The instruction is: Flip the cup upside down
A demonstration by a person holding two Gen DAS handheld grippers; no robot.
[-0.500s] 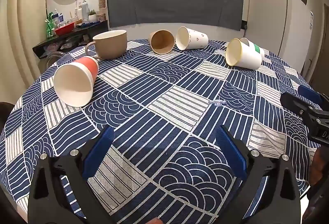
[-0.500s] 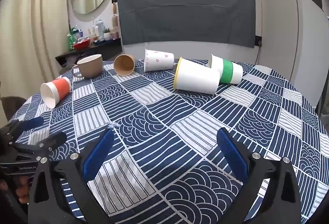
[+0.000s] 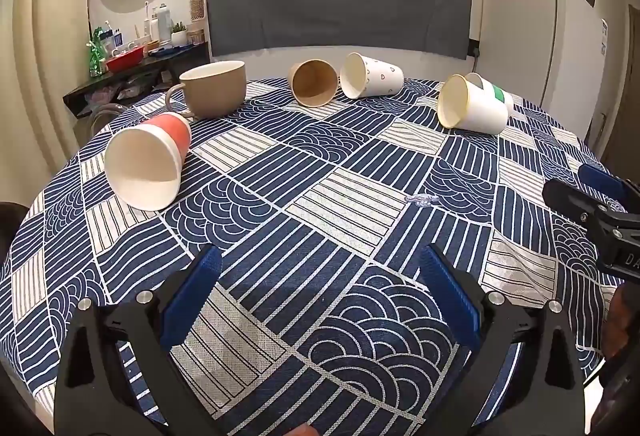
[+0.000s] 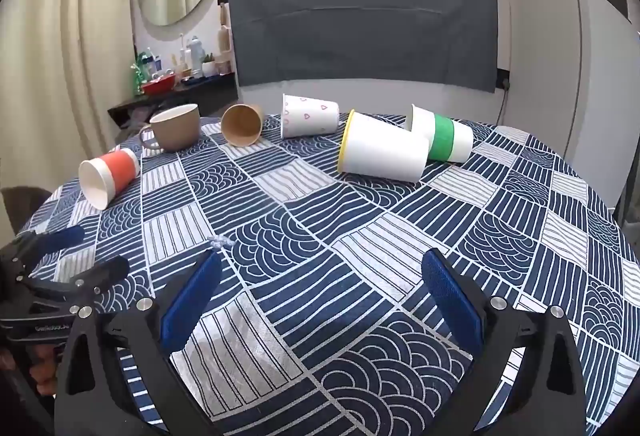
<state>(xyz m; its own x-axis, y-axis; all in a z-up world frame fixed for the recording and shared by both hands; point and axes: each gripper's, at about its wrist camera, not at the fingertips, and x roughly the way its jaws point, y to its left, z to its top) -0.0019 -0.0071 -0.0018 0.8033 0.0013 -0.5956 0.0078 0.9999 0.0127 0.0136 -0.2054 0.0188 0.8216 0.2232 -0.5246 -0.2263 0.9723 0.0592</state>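
Several paper cups lie on their sides on the round table: an orange one [image 3: 148, 160] [image 4: 108, 176] at the left, a brown one [image 3: 314, 83] [image 4: 242, 125], a white one with hearts [image 3: 370, 81] [image 4: 308, 115], a white one with a yellow rim [image 3: 472, 108] [image 4: 382, 153] and a green-banded one [image 3: 496, 94] [image 4: 442, 138]. A brown mug [image 3: 212, 88] [image 4: 176, 132] stands upright. My left gripper [image 3: 320, 268] [image 4: 68, 256] is open and empty above the near tablecloth. My right gripper [image 4: 322, 272] [image 3: 588, 184] is open and empty too.
The blue and white patterned tablecloth [image 3: 320, 196] covers the table. A small clear scrap [image 3: 422, 201] [image 4: 219, 242] lies mid-table. A dark shelf with bottles [image 3: 132, 60] stands at the back left, a white fridge [image 3: 532, 36] at the back right.
Both grippers have crept slightly forward over the table. The cups have not moved.
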